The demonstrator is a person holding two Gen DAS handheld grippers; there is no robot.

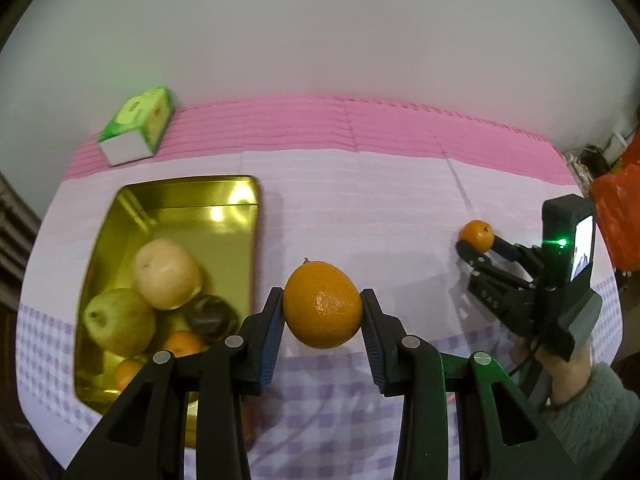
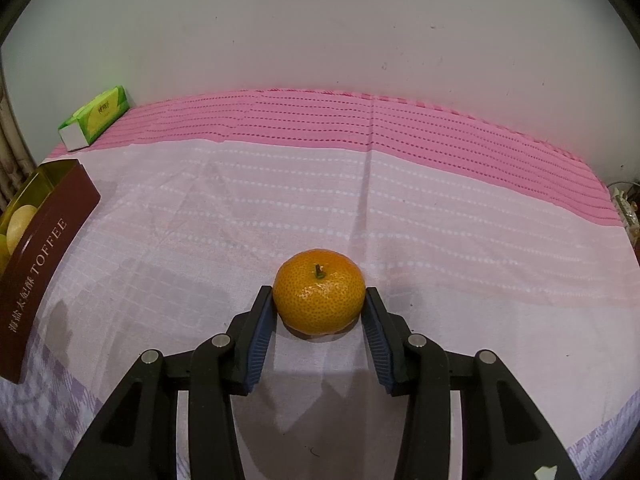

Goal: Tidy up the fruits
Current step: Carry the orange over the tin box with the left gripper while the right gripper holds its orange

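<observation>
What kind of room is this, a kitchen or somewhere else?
Probably a home, though I can't tell which room: a table against a plain wall, covered with a pink checked cloth, with a toffee tin full of fruit and a green tissue pack.

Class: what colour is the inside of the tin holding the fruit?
Shiny gold; the tin shows best in the left wrist view.

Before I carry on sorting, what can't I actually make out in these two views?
- Fruit count in the gold metal tin: left wrist view, the left gripper, shut on a smooth orange, covers the near end.
- Dark round fruit in the tin: blurred, type unclear.
- Tin's contents, right wrist view: cut off by the left edge.
- Underside of the dimpled orange mandarin: hidden by itself.
</observation>
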